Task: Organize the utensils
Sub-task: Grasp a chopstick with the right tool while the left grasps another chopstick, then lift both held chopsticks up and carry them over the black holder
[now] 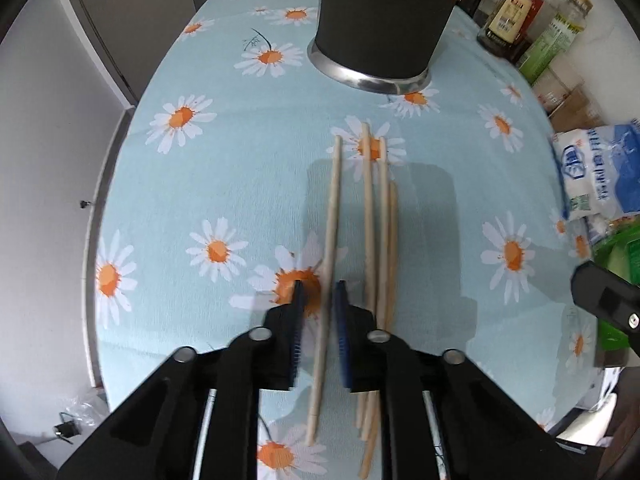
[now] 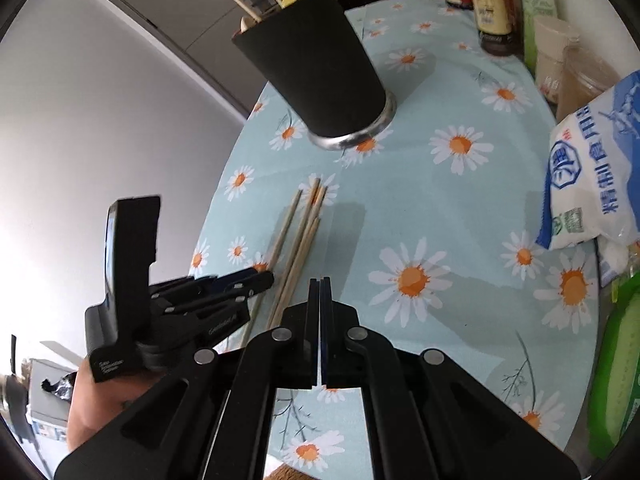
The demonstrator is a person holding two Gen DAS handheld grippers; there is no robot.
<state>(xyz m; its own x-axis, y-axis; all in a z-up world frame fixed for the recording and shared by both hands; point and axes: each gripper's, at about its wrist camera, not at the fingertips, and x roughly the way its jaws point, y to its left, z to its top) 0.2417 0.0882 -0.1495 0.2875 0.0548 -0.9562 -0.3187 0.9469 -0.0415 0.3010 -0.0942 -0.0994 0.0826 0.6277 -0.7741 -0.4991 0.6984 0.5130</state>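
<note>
Several wooden chopsticks (image 1: 370, 216) lie side by side on the daisy tablecloth (image 1: 200, 184). My left gripper (image 1: 319, 294) is open, low over the cloth, its jaws either side of the leftmost chopstick (image 1: 332, 216) without closing on it. A black utensil holder (image 1: 384, 16) with a metal base stands beyond the chopsticks. In the right wrist view the holder (image 2: 320, 68) has several wooden utensils inside. My right gripper (image 2: 320, 284) is shut and empty, above the cloth to the right of the chopsticks (image 2: 304, 232). The left gripper (image 2: 262, 278) shows there at the chopsticks' near end.
Sauce bottles (image 1: 516, 12) and jars line the far right edge. A blue and white salt bag (image 2: 592, 172) and green packets (image 2: 620, 364) lie at the right. The table's left edge (image 1: 104, 216) drops off toward a grey wall.
</note>
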